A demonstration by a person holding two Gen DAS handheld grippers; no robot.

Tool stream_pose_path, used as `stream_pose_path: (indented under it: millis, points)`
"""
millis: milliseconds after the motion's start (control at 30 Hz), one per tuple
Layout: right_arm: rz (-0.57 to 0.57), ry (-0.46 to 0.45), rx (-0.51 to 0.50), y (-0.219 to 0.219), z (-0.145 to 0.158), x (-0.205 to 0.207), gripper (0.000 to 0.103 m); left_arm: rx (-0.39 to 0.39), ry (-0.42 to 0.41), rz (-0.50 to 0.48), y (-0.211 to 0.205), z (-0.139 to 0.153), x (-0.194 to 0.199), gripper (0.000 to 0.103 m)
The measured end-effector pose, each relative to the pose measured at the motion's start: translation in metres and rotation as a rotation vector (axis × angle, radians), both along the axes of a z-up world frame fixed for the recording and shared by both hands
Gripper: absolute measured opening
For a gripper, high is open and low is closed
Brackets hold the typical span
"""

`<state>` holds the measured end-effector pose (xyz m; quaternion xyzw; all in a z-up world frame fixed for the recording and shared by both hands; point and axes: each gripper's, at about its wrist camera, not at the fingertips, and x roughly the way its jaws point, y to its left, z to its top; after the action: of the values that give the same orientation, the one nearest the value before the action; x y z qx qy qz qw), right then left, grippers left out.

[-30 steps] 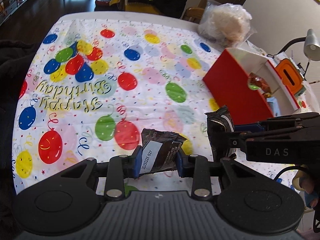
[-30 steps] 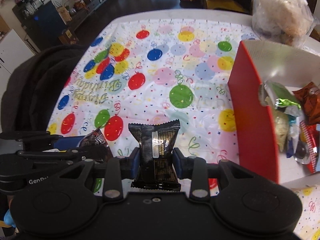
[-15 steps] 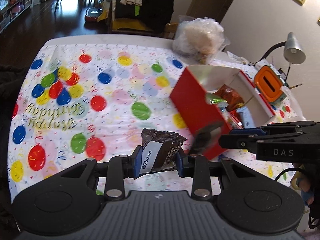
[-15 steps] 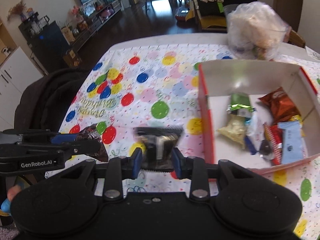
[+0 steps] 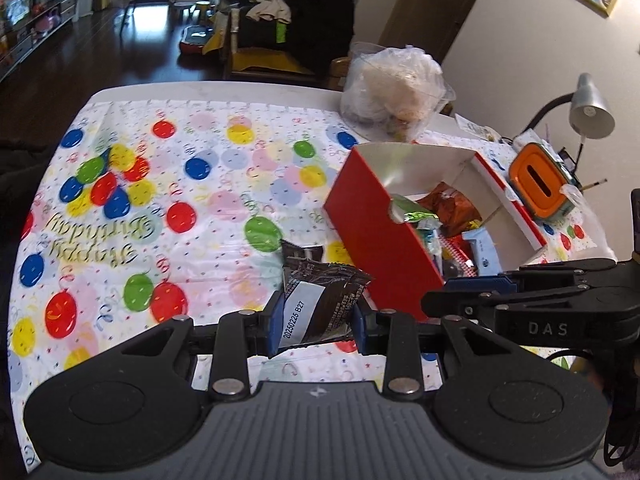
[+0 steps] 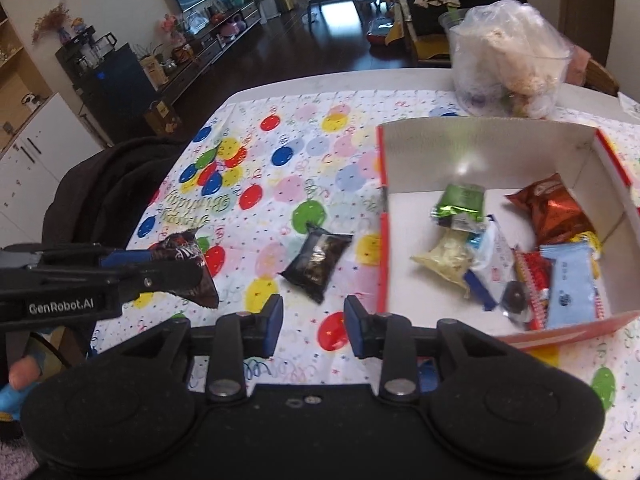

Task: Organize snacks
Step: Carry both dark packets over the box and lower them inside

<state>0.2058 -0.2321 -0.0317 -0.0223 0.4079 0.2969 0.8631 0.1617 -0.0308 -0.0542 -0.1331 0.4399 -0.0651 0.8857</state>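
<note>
The left gripper [image 5: 316,324] clamps a dark foil snack packet [image 5: 320,300]. The right gripper [image 6: 313,326] stands parted and empty; a black packet [image 6: 316,260] lies on the balloon tablecloth [image 6: 280,152] just ahead, outside the red cardboard box [image 6: 382,240]. Risk: that packet gets overlooked, or the held one clips the box wall.

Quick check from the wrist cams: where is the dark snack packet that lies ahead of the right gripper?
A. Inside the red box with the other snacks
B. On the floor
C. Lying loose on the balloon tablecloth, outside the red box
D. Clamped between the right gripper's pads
C: the dark snack packet lies on the balloon tablecloth left of the red box, and the right gripper has nothing between its pads.
</note>
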Motion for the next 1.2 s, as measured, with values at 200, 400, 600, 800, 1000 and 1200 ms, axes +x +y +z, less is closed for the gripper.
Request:
stream_pose_path:
  millis: [200, 400, 600, 800, 1000, 1200]
  points:
    - [-0.021, 0.032, -0.004, 0.038, -0.014, 0.021, 0.047, 0.000, -0.003, 0.051, 0.025, -0.003, -0.014, 0.033]
    - [-0.112, 0.040, -0.058, 0.079, -0.041, 0.050, 0.071, -0.010, -0.003, 0.090, 0.056, -0.005, -0.025, 0.033]
    - [-0.190, 0.071, -0.117, 0.106, -0.068, 0.073, 0.068, -0.011, 0.006, 0.098, 0.080, -0.010, -0.032, 0.033]
    - [-0.249, 0.104, -0.146, 0.117, -0.084, 0.086, 0.060, -0.023, 0.019, 0.086, 0.094, -0.015, -0.030, 0.033]
    - [-0.275, 0.095, -0.165, 0.117, -0.088, 0.090, 0.049, -0.033, 0.022, 0.060, 0.098, -0.018, -0.026, 0.033]
    - [-0.253, 0.080, -0.195, 0.118, -0.092, 0.088, 0.036, -0.037, 0.020, 0.045, 0.098, -0.018, -0.024, 0.033]
